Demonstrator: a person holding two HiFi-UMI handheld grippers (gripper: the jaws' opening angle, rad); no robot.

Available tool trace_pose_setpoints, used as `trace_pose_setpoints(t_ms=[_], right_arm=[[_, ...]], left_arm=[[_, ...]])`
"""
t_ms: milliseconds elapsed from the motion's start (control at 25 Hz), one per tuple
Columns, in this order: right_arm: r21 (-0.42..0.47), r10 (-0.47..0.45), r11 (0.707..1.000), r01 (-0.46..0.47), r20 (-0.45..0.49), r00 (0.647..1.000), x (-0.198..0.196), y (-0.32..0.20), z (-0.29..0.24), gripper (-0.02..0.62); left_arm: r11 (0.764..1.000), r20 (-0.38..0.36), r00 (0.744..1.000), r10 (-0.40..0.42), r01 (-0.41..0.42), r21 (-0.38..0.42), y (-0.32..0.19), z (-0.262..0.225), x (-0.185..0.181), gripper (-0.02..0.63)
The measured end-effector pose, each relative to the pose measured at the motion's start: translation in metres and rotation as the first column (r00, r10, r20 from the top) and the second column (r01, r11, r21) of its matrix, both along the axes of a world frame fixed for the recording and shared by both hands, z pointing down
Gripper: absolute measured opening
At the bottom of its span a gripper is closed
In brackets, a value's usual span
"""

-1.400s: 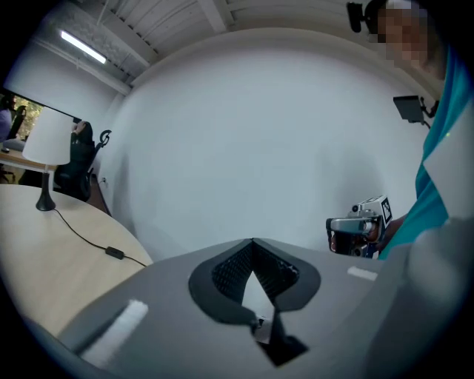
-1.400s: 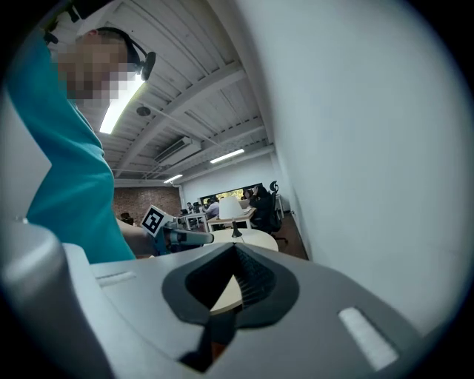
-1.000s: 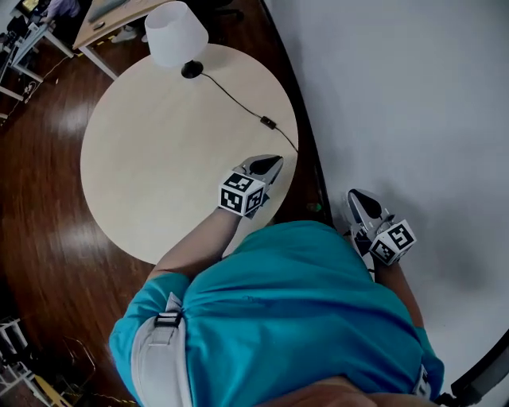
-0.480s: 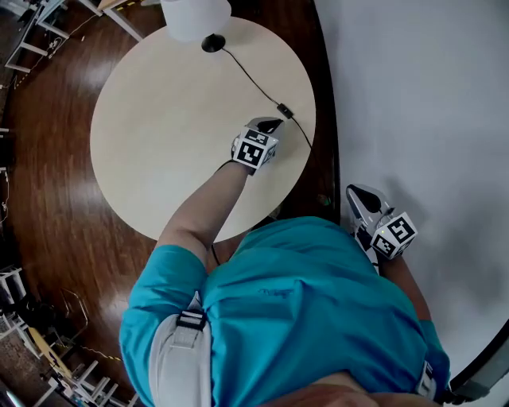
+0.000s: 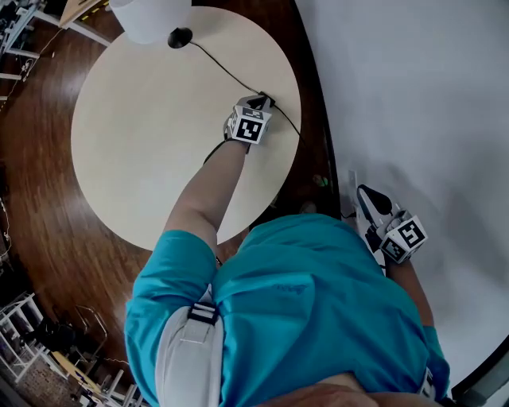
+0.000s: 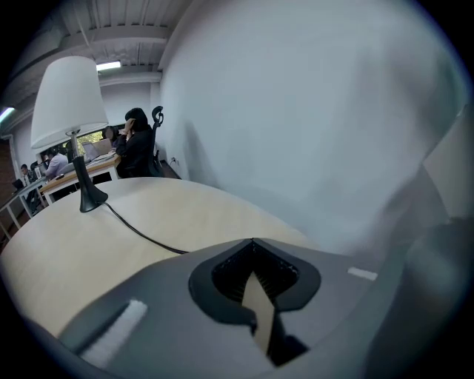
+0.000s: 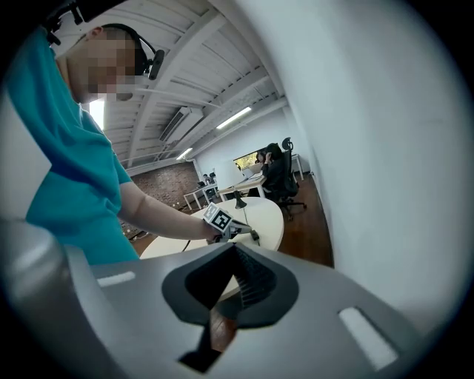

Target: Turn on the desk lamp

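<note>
**Head view: left gripper at the cord switch, lamp not yet lit**

Head view has the desk lamp (image 5: pixel 151 17) standing at 12 o'clock on the round table (image 5: pixel 135 151), its black base (image 5: pixel 180 37) just inside the rim. Its cord (image 5: pixel 219 67) runs across the top to the inline switch (image 5: pixel 268 101) near the 3 o'clock edge. The left gripper (image 5: pixel 256 103) is at the end of an outstretched arm, with its tips right at that switch. Whether they touch it I cannot tell. In the left gripper view the jaws are pressed together with nothing between them, and their own body hides the switch. The shade shows no glow there, so the lamp looks to be off.

The right gripper (image 5: pixel 366 193) hangs off the table at about 4 o'clock, close to the white wall (image 5: pixel 413 95). Its jaws are likewise clenched on nothing.

The step in hand looks to be pressing the switch with the closed tips. The risks:

- **Sliding:** the switch lies loose on a smooth top near the rim. An off-centre or slanted push could skid it sideways, or over the edge, instead of clicking it.
- **Cord drag:** a sliding switch would pull the cord and could tug the light lamp base.
- **Aim:** the jaws block their own camera's sight of the switch, so aiming depends on the head view.
</note>
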State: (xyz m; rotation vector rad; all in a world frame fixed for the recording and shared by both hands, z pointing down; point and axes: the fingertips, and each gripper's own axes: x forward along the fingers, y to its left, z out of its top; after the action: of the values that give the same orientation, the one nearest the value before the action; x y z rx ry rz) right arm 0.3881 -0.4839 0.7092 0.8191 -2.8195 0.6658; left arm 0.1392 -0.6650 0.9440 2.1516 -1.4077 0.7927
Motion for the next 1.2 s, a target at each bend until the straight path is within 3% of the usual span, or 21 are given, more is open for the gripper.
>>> trace_pose_setpoints(t_ms=[240, 800, 1200], right_arm=[[-0.014, 0.045, 0.999, -0.046, -0.003, 0.999, 0.007, 0.0, 0.004, 0.002], [-0.011, 0.09, 0.996, -0.09, 0.001, 0.996, 0.005, 0.011, 0.005, 0.002], [-0.021, 0.102, 0.995, -0.102, 0.005, 0.995, 0.006, 0.011, 0.005, 0.002]], left_arm=[[0.996, 0.074, 0.996, 0.047, -0.041, -0.074, 0.002, 0.028, 0.002, 0.106], [0.995, 0.067, 0.996, 0.058, -0.052, -0.082, 0.0, 0.037, -0.002, 0.106], [0.986, 0.172, 0.974, 0.148, -0.133, -0.097, -0.003, 0.039, 0.004, 0.104]])
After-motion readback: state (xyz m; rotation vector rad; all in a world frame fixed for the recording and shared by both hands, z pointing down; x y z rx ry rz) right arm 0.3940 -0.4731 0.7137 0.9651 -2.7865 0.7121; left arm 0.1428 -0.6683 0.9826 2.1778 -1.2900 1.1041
